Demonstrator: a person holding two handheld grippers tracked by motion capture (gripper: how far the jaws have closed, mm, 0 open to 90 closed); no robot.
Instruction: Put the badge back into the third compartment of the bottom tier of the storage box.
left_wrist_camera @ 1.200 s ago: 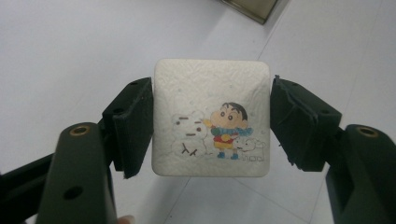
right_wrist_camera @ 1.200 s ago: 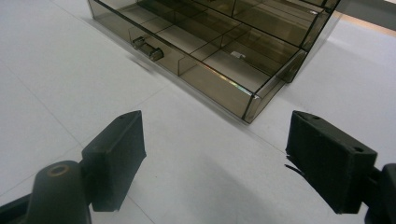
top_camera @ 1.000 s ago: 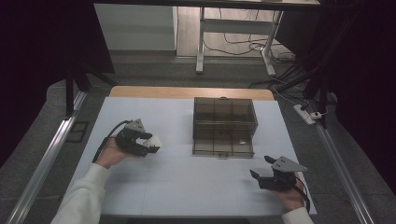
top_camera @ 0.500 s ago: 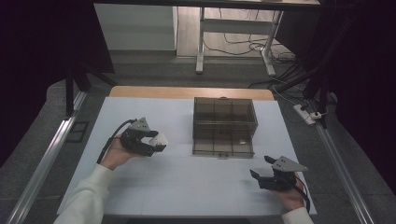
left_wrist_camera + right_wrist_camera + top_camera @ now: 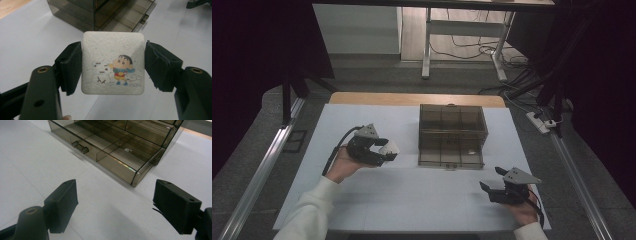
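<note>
My left gripper (image 5: 384, 151) is shut on a white square pad (image 5: 113, 62) with a cartoon boy and snowman printed on it. Both black pads (image 5: 72, 66) press its left and right edges, and it is held above the table. The pad (image 5: 389, 148) hangs left of a smoky transparent drawer box (image 5: 452, 136). My right gripper (image 5: 490, 187) rests low near the table's front right, open, with nothing between its fingers (image 5: 61, 203). In the right gripper view the box (image 5: 117, 143) lies ahead, its drawer handle (image 5: 80, 147) facing me.
A white mat (image 5: 412, 200) covers the table, with a wooden strip (image 5: 362, 98) along the far edge. Metal rails (image 5: 259, 170) run down both sides. A power strip (image 5: 539, 122) lies on the floor at the right.
My left gripper has moved right and up with the white pad, closer to the drawer box. The right gripper has stayed in place.
</note>
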